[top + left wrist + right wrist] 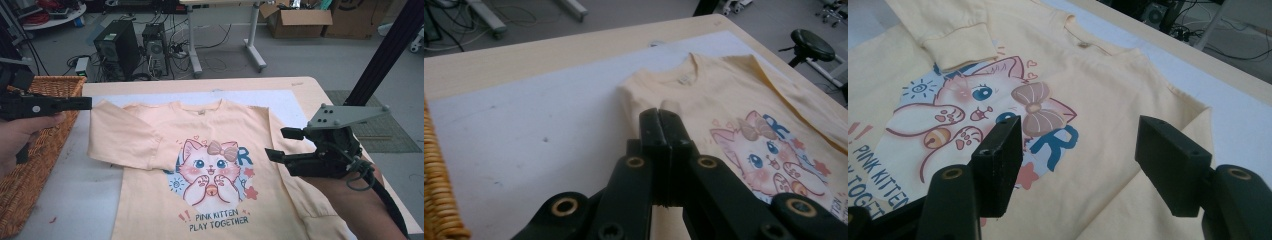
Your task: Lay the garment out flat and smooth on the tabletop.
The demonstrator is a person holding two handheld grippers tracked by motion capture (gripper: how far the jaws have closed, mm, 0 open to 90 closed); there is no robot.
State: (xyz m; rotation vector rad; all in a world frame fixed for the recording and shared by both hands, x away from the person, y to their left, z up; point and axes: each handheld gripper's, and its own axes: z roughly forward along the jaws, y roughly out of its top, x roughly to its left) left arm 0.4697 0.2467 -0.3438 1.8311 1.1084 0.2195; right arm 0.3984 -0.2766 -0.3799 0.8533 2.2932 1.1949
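Fingers of the left gripper [659, 120] are pressed together, empty; the right gripper [284, 145] gapes wide, holding nothing, above the peach kitten sweatshirt [210, 165] flat on the worktop [300, 85]. Folding looks half begun: one sleeve [125, 142] crosses the chest; the right sleeve [300, 200] likely needs gripping next.

the peach sweatshirt [220, 165] lay flat and face up on the bench, its round neckline toward the far edge and its hem toward the near edge. on the chest was a print of a pink kitten [210, 170] with a tan bow, little hearts and stars around it, blue letters behind, and the words "pink kitten play together" below. one long sleeve [130, 142] was folded in across the front, its ribbed cuff resting just beside the kitten's ear. the other sleeve [315, 210] ran straight down along the body's side toward the near edge. the cloth looked smooth, with few creases.
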